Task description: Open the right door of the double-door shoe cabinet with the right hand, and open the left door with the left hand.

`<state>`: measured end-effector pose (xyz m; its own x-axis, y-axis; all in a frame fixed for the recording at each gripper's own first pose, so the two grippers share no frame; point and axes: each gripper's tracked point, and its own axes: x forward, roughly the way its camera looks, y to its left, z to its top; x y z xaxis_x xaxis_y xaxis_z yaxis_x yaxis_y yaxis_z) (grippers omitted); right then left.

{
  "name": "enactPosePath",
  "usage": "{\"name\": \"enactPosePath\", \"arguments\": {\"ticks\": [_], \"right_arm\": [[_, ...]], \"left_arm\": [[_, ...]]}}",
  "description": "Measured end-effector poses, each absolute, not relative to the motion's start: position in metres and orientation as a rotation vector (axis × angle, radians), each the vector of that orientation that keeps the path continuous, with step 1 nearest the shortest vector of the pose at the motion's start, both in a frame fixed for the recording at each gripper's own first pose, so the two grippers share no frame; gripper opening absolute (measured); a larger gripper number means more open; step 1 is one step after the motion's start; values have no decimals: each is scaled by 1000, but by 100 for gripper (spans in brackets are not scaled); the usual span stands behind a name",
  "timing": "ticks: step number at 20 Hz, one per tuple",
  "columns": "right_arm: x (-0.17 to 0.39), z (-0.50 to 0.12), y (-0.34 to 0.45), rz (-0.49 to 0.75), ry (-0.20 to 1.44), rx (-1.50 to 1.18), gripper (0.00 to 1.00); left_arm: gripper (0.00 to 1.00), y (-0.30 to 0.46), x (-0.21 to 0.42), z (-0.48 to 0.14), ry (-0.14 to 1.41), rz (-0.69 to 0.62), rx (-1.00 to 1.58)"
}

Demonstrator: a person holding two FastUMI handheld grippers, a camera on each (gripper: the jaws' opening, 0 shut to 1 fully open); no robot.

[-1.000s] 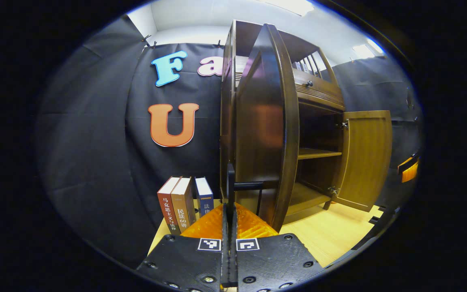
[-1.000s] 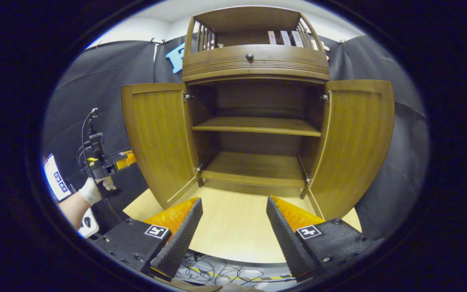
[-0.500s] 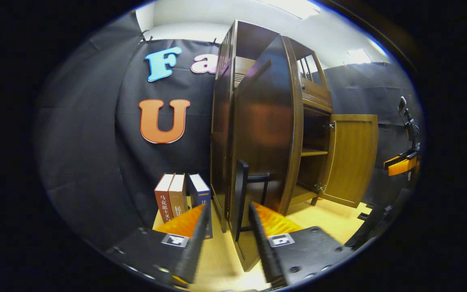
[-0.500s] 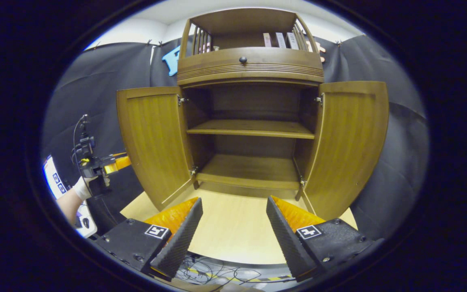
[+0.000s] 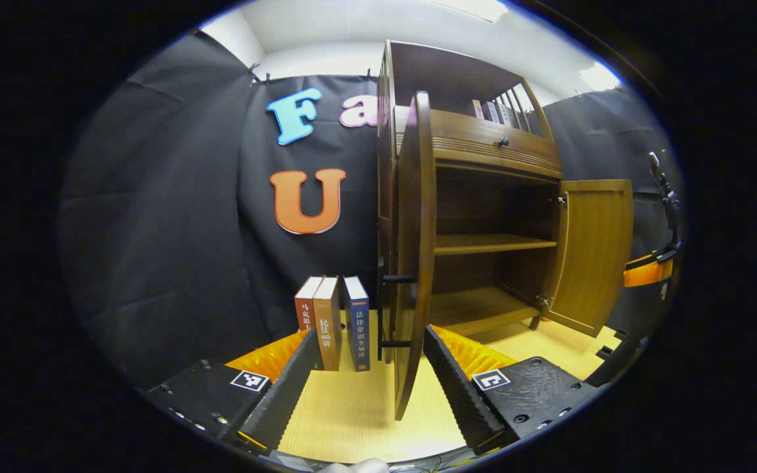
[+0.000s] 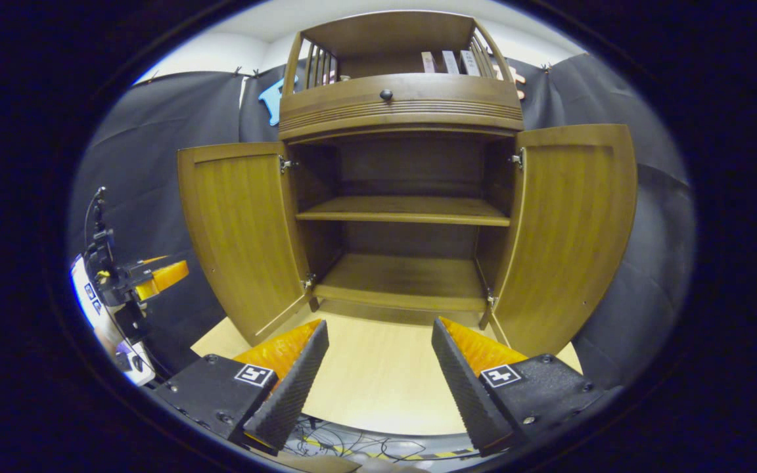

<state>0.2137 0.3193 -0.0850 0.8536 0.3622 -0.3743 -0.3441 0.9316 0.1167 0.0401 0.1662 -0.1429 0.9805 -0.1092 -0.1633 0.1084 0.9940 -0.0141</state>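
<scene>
Both cabinet doors, left door (image 6: 237, 230) and right door (image 6: 569, 230), stand wide (shelves bare); my left claw (image 5: 368, 381) and right claw (image 6: 380, 374) released before the cabinet (image 6: 405, 112)

3 upright books (image 5: 332, 322) side by side just beyond the left finger, pale wooden tabletop (image 5: 352, 414) under and between the fingers, tangled cables (image 6: 345, 447) below the table edge between the fingertips, white ceiling (image 5: 326, 26) overhead

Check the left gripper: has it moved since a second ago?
Yes. The left gripper has opened and backed off the left door's handle, which now stands ahead of its fingers.
</scene>
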Motion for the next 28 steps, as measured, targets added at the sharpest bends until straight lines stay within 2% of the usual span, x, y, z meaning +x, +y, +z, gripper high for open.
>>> {"name": "enactPosePath", "arguments": {"ticks": [2,4,6,7,8,11,12,13,14,15,20,22,23,28], "right_arm": [[220,-83,315,367,392,45,99],[223,-80,311,358,379,42,99],[225,-75,304,340,359,38,99],[225,-73,300,329,350,40,99],[225,-72,295,315,341,44,100],[228,-69,278,258,319,48,99],[228,-69,272,238,312,51,100],[228,-68,266,221,307,55,100],[226,-68,260,201,303,60,99],[226,-68,253,180,298,67,99],[225,-66,220,71,273,112,100],[224,-68,211,44,276,120,100],[224,-68,209,32,276,125,99],[223,-61,206,18,250,134,99]], "left_arm": [[100,149,35,-120,131,-74,37],[96,126,39,-97,86,-68,17],[100,97,41,-81,70,-81,-16],[96,88,43,-78,75,-73,-33],[96,77,47,-76,80,-74,-55],[96,45,57,-75,77,-83,-71],[100,37,61,-79,83,-85,-52],[96,26,64,-85,92,-93,-42],[100,15,66,-89,106,-108,-47],[96,4,66,-94,123,-123,-62],[96,-17,70,-106,166,-154,-58],[100,-24,69,-108,176,-174,-59],[96,-28,69,-109,184,-185,-59],[96,-34,71,-104,183,-209,-61]]}}
